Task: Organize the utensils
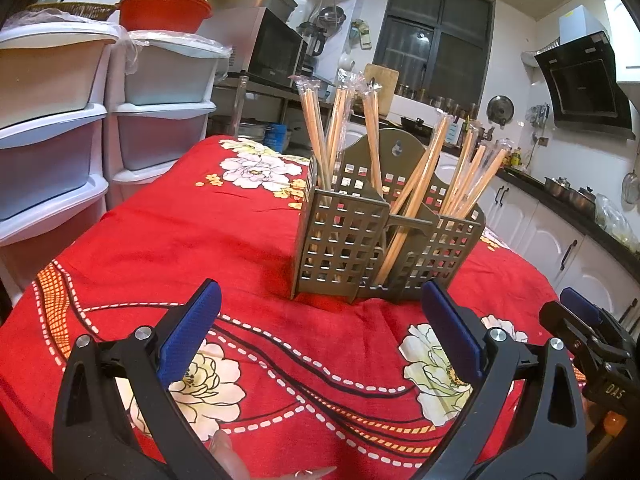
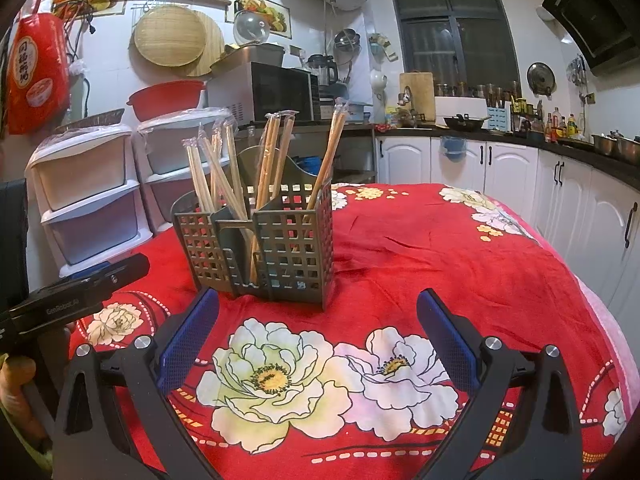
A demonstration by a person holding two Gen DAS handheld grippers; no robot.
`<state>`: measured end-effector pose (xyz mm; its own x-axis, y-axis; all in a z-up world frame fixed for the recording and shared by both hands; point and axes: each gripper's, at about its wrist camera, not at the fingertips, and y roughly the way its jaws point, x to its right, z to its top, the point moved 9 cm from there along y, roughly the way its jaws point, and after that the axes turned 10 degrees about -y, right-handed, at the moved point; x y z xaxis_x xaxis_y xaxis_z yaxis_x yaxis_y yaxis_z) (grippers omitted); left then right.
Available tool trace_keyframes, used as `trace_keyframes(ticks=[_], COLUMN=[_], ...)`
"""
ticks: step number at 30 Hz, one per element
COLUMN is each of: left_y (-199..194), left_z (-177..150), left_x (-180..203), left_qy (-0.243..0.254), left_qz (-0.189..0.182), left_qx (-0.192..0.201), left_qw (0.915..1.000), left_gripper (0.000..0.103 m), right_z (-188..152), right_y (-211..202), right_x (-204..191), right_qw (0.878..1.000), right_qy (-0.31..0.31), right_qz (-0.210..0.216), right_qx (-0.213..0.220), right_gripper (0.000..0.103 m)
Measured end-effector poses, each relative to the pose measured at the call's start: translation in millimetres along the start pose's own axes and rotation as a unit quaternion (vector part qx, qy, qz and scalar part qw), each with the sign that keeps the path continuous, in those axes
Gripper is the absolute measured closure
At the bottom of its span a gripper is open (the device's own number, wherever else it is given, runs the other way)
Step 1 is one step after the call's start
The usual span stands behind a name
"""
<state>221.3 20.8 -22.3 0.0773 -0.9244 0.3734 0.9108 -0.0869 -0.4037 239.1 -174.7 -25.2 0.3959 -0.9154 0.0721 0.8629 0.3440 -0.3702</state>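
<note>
left gripper (image 1: pixel 320 312): blue-padded fingers spread wide, empty | right gripper (image 2: pixel 318 312): fingers wide, empty | grey perforated plastic utensil holder (image 1: pixel 360 240): upright on the counter's red floral cloth (image 1: pixel 180 240), ahead of both grippers | plastic-wrapped wooden chopsticks (image 1: pixel 416 188): standing tilted in its compartments

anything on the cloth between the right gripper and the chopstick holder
Nothing: in the right wrist view only bare red floral tablecloth lies between the open right gripper and the chopstick holder.
</note>
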Motion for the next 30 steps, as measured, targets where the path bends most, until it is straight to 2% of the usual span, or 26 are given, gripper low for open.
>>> trace_keyframes(ticks=[30], left_y=[-0.8], left_z=[-0.6], left_x=[-2.7], left_qy=[0.004], left_qz=[0.008], left_qx=[-0.001], left_qw=[1.0000], left_gripper=[0.012], right_z=[-1.0], right_y=[0.5], right_x=[-1.6], right_qw=[1.000], right_qy=[-0.002], right_qz=[0.002], right_qx=[-0.001], right_gripper=[0.007])
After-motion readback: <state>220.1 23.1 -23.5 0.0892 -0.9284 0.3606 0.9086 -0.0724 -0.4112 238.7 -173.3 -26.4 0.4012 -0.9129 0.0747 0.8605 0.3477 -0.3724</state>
